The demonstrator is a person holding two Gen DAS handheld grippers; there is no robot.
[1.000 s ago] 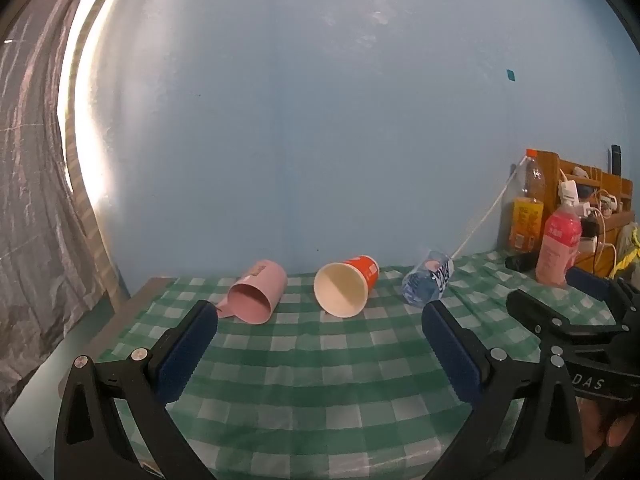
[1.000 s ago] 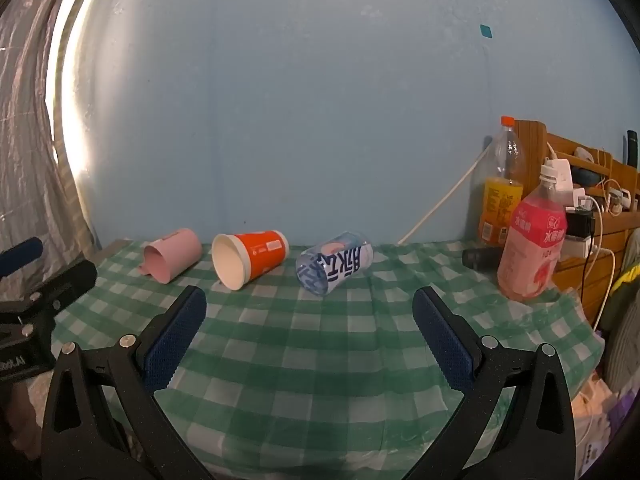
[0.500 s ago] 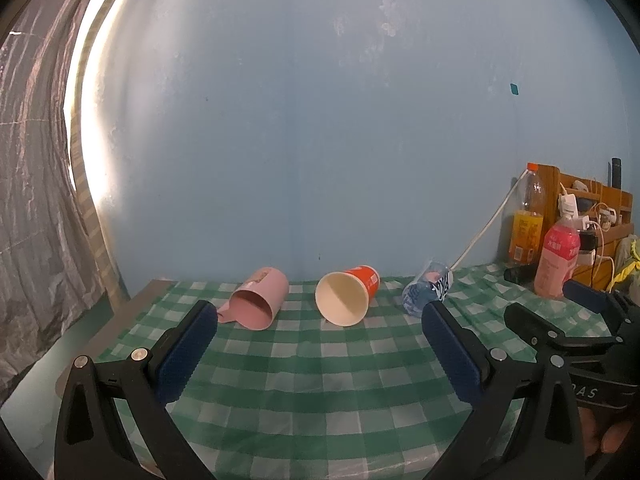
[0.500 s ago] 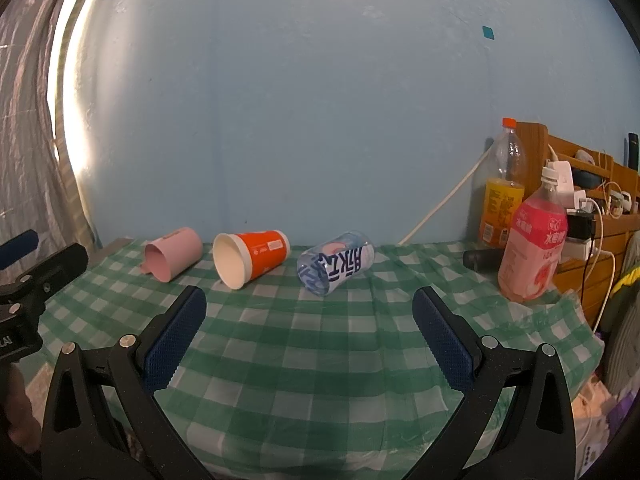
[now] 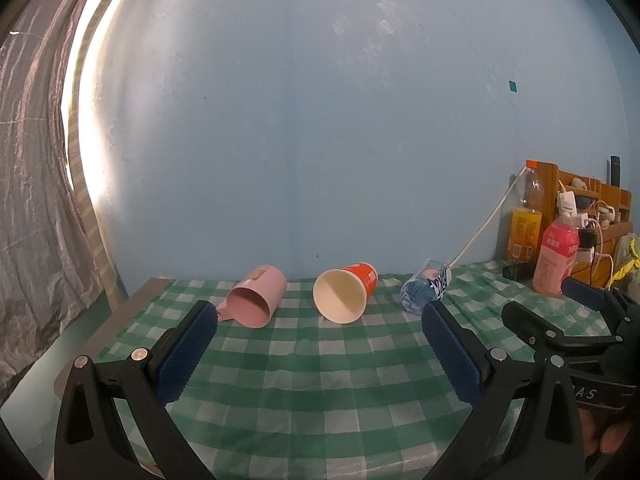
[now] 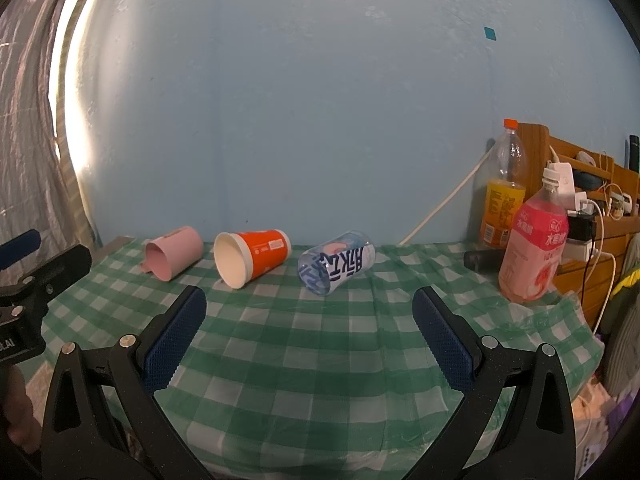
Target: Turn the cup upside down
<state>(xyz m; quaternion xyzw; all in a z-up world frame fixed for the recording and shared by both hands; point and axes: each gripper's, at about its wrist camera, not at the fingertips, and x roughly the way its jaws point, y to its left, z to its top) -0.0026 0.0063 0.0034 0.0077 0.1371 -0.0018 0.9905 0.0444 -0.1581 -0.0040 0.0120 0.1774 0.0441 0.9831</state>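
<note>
Cups [image 5: 340,294] on side; left gripper [image 5: 318,330], right gripper [image 6: 308,316] fingers wide apart, empty.

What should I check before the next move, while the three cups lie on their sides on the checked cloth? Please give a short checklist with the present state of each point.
1. Left claw open and empty: ok.
2. Right claw open and empty: ok.
3. Any cup already upside down: not ok. The pink cup, the orange cup and the clear printed cup all lie on their sides.
4. Free path from the claws to the cups: ok, only bare checked cloth lies between.
5. Cups apart from each other for a grasp: ok, gaps show between all three.
6. Bottles clear of the work: ok, the pink bottle and the orange drink bottle stand off to the right.
</note>
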